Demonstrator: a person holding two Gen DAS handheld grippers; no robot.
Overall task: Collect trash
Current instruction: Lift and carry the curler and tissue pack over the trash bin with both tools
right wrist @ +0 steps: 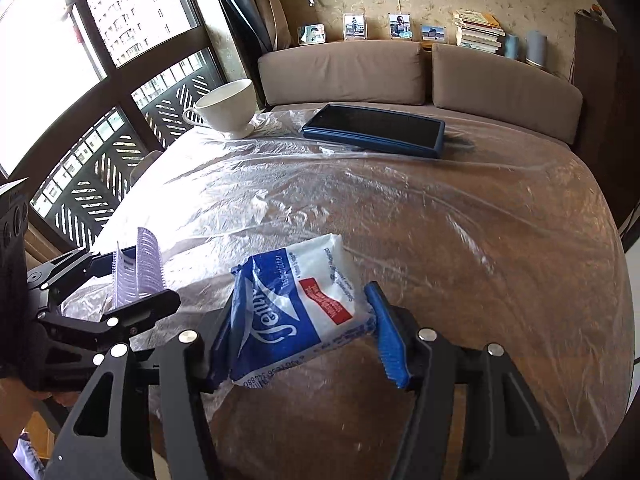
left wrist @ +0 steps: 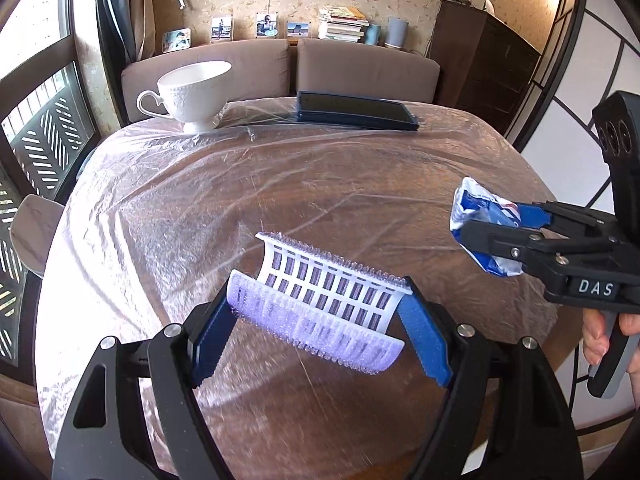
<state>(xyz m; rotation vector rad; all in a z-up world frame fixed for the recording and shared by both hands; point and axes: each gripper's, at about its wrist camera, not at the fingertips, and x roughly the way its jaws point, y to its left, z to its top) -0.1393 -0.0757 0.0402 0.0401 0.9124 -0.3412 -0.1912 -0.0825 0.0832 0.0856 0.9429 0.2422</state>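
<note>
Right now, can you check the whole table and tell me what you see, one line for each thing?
Surface: round wooden table under crinkly clear plastic sheet.
Job's things: white-and-purple plastic hair roller; blue-and-white tissue packet.
Clutter: white china teacup; dark blue flat tray.
Grippers: left gripper clamps the roller; right gripper clamps the packet.
Cables: nothing seen.
Surroundings: brown sofa, books, photos, window.

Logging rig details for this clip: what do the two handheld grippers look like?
Both are matte black plastic with silver screw heads at the pivots and blue serrated pads on the fingers. The right gripper carries a white "DAS" label and a black trigger handle. The left gripper has triangular cut-outs in its black arms. No cables or sleeves show.
</note>
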